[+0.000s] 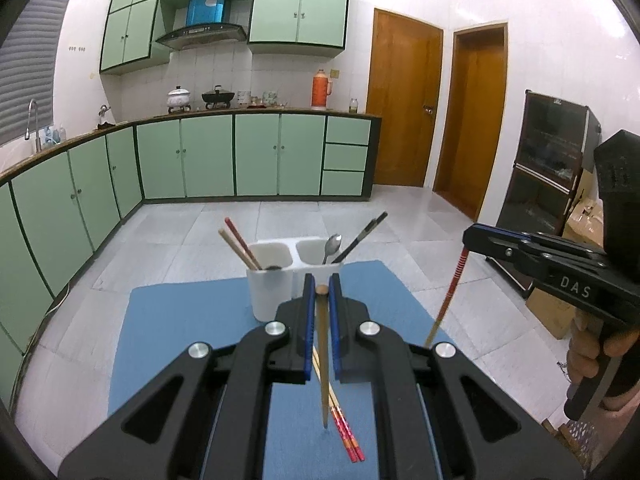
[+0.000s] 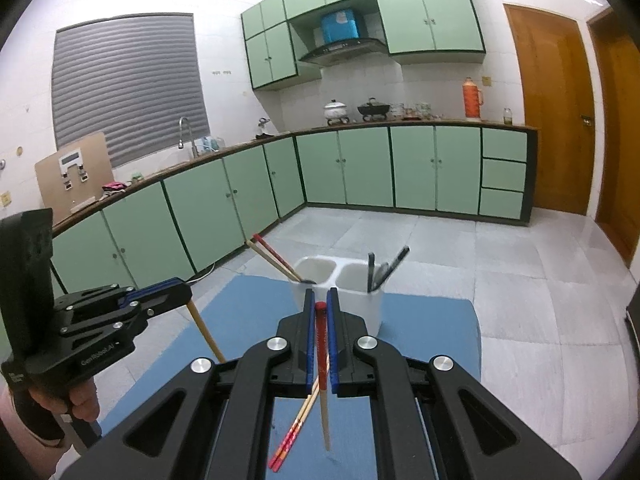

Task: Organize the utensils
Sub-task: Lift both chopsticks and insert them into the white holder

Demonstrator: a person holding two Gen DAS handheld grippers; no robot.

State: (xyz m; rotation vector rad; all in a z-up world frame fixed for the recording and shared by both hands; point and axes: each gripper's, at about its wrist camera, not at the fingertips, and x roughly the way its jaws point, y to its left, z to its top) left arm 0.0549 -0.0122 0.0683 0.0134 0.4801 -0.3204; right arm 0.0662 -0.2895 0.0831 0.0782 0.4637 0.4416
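A white two-compartment utensil holder (image 1: pixel 276 280) (image 2: pixel 360 300) stands at the far end of a blue mat (image 1: pixel 180 320) (image 2: pixel 432 332). Its left cup holds two chopsticks (image 1: pixel 240 245) (image 2: pixel 272 257); its right cup holds a spoon (image 1: pixel 333 245) and dark utensils (image 1: pixel 366 234) (image 2: pixel 386 269). My left gripper (image 1: pixel 322 290) is shut on a plain wooden chopstick (image 1: pixel 323 360) that hangs tip-down over the mat. My right gripper (image 2: pixel 319 306) is shut on a red-topped chopstick (image 2: pixel 322 364), also tip-down. A pair of red-ended chopsticks (image 1: pixel 346 428) (image 2: pixel 294 432) lies on the mat below.
Each gripper shows in the other's view: the right gripper's body (image 1: pixel 560 276) at the right, the left gripper's body (image 2: pixel 100 320) at the left. Green kitchen cabinets (image 1: pixel 208 156) run along the far wall. A dark cabinet (image 1: pixel 552 184) and cardboard boxes (image 1: pixel 560 312) stand at the right.
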